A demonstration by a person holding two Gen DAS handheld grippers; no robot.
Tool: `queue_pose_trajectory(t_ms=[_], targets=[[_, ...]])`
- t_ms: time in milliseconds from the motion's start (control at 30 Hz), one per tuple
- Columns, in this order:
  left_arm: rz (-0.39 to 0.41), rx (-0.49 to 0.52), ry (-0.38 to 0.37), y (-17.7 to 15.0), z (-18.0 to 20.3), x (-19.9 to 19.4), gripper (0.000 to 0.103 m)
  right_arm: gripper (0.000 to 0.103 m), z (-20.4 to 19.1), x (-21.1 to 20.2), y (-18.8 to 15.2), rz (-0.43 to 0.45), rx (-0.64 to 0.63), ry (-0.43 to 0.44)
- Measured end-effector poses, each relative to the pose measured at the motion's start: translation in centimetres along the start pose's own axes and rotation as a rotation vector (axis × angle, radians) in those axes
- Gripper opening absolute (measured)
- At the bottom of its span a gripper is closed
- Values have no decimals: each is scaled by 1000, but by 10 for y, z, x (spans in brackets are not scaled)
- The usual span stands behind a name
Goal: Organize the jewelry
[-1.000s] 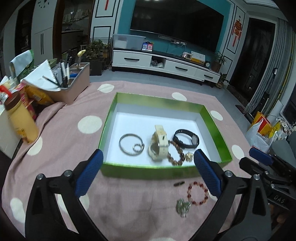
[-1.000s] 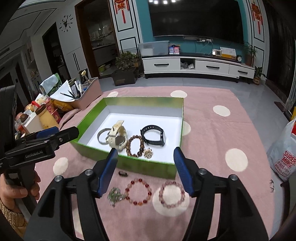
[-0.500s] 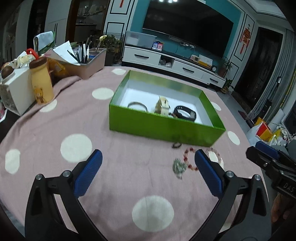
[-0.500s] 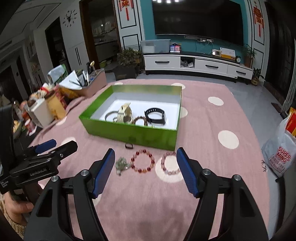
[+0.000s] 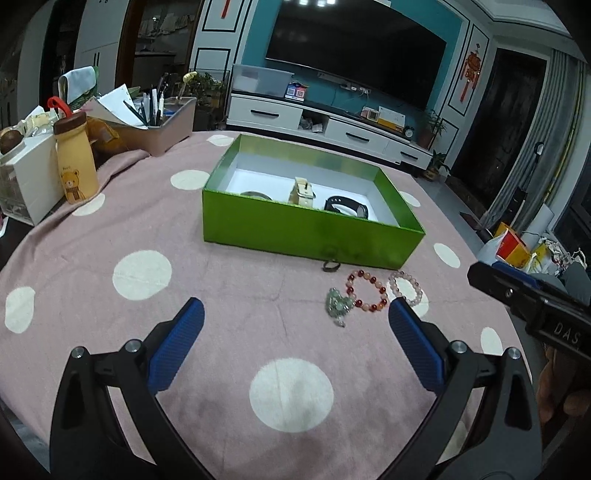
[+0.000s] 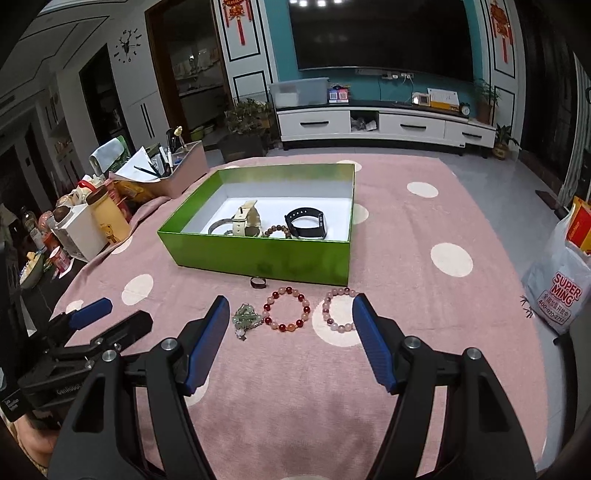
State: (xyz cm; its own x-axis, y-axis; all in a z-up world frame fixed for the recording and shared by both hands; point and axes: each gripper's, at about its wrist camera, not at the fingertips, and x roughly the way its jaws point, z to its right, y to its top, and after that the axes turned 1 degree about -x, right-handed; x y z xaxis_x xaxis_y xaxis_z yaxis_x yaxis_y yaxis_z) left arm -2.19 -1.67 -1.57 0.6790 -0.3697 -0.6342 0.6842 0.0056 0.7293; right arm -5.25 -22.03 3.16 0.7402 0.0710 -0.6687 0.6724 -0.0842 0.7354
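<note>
Pink cloth with cream polka dots [image 5: 140,273] covers the table, a dark TV [image 6: 384,33] filling the teal wall behind, and we've got the green box [image 6: 266,262] sitting mid-table. Inside it we see a cream watch [image 6: 245,221], a silver bangle [image 6: 218,226] just left of it, a brown bead bracelet [image 6: 277,232] and a black band [image 6: 308,223]. Outside, right along the box's near wall, lies a small dark ring [image 6: 258,282]. In a row on the cloth nearer to us lie a pale green bead piece [image 6: 245,318], a red bead bracelet [image 6: 287,309] and a pink bead bracelet [image 6: 338,309], the last one partly resting on a cream dot. Our right gripper [image 6: 288,332] hangs above that row, blue pads spread wide, nothing between them. Our left gripper [image 5: 293,332] sits back from the box, equally spread and empty, with the green piece near its right pad. Off left stand a yellow bear bottle [image 5: 75,162] and a pen tray [image 5: 159,125].
</note>
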Motion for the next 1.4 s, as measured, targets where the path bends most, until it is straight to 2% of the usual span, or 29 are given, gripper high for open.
queue_pose_trajectory(t_ms=[167, 367, 633, 1000, 1233, 1400], targets=[[-23, 28, -7, -4, 5, 7, 101, 70, 1, 3, -7, -13, 3, 0], [-39, 22, 35, -1, -3, 13, 101, 70, 8, 13, -7, -9, 34, 28], [-52, 30, 46, 5, -6, 19, 101, 70, 13, 20, -12, -9, 27, 45], [-97, 24, -18, 9, -9, 37, 101, 70, 30, 31, -21, -45, 40, 24], [-121, 11, -55, 2, -27, 48, 101, 70, 41, 43, -34, -83, 30, 35], [-156, 29, -103, -2, -19, 62, 101, 70, 46, 57, -38, -110, 41, 60]])
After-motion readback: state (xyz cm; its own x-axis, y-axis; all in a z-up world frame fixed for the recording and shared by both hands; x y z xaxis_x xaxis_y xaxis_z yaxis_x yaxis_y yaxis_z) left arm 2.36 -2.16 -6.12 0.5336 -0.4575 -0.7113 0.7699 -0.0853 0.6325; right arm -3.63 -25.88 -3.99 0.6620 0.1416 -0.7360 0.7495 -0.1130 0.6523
